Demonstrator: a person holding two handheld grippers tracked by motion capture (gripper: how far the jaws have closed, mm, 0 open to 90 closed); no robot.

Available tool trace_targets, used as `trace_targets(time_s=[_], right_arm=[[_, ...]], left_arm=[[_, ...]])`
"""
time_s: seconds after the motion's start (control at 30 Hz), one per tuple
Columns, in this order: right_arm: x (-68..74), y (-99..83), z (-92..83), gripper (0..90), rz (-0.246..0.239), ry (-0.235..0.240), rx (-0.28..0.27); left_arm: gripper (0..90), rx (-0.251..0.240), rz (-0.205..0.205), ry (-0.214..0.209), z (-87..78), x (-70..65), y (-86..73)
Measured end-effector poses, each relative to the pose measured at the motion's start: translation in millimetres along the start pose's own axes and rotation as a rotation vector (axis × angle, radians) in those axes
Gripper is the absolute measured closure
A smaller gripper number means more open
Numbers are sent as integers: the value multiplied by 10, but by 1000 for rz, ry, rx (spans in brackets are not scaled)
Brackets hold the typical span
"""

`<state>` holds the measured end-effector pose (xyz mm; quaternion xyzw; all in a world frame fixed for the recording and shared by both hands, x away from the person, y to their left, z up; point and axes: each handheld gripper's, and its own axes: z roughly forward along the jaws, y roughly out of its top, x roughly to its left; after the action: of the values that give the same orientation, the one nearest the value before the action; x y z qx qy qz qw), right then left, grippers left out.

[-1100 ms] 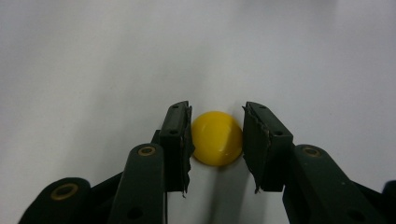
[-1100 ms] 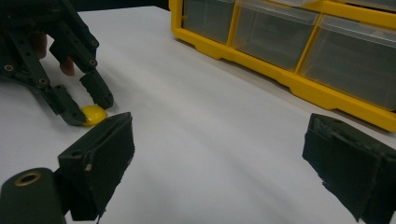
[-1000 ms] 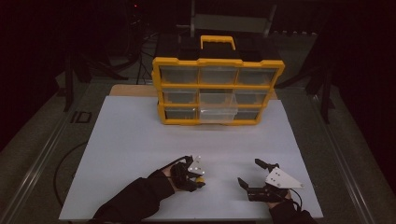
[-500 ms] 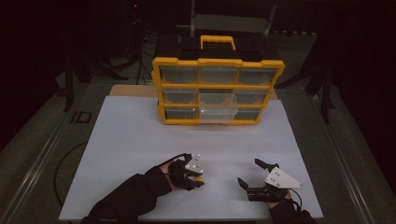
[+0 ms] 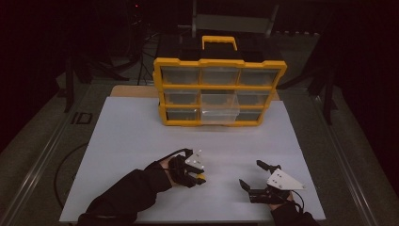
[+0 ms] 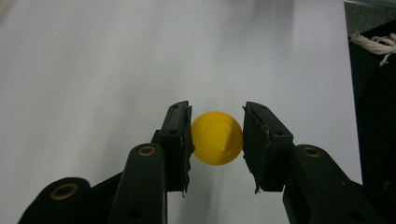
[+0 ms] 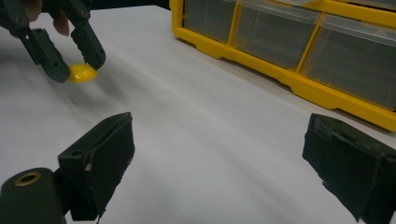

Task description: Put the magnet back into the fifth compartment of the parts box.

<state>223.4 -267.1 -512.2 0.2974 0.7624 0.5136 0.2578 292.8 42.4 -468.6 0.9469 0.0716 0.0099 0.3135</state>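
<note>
A small yellow ball (image 6: 217, 138) sits between the black jaws of my left gripper (image 6: 217, 140), both pads pressing on its sides, above the white table. From above, that left gripper (image 5: 199, 178) is near the front of the table, left of centre, with the yellow ball (image 5: 201, 178) at its tips. Seen from the right gripper view, the same ball (image 7: 82, 73) hangs in the left gripper (image 7: 79, 70) at upper left. My right gripper (image 5: 251, 175) rests at the front right, jaws wide apart with nothing between them; its own view shows the right gripper (image 7: 224, 172) over bare table.
A yellow organiser case (image 5: 219, 92) with clear drawers stands upright at the back centre of the white table (image 5: 136, 136); one middle drawer (image 5: 220, 109) is pulled partly out. The case (image 7: 299, 46) lies ahead of the right gripper. Dark floor surrounds the table.
My left gripper has risen a little off the table with the yellow ball held in it. The right gripper has stayed where it was.
</note>
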Motion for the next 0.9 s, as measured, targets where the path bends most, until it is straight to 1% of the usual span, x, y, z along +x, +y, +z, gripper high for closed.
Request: trace_targets(time_s=[0.03,0.07,0.23,0.3,0.33,0.4,0.43,0.5,0.53,0.7,0.77,0.9], right_arm=[[0,0,1,89,0,0,-1],[-1,0,1,89,-2,1,-1],[-1,1,0,89,0,1,-2],[-1,1,1,89,0,0,-1],[-2,0,1,89,-1,0,-1],[-1,1,0,89,2,0,-1],[-2,1,1,89,2,-1,-1],[-4,0,2,89,0,-1,0],[-4,0,3,89,-1,-2,0],[-5,-1,4,89,-1,-2,-1],[-5,-1,4,89,-2,-1,-1],[-8,-1,2,89,-1,-1,-1]], left_arm=[[632,0,-1,-5,-10,4,11],[632,-3,8,-3,-32,7,28],[631,-13,10,-2,-106,34,85],[631,-14,8,-10,-141,51,111],[631,-15,11,-4,-156,52,123],[631,-21,11,-7,-185,62,148],[631,-17,17,0,-201,64,161],[631,-22,21,-8,-229,79,184],[631,-19,22,-1,-240,82,196],[631,-20,31,4,-290,104,249],[631,-28,26,-3,-318,114,278],[631,-33,31,-8,-365,136,332]])
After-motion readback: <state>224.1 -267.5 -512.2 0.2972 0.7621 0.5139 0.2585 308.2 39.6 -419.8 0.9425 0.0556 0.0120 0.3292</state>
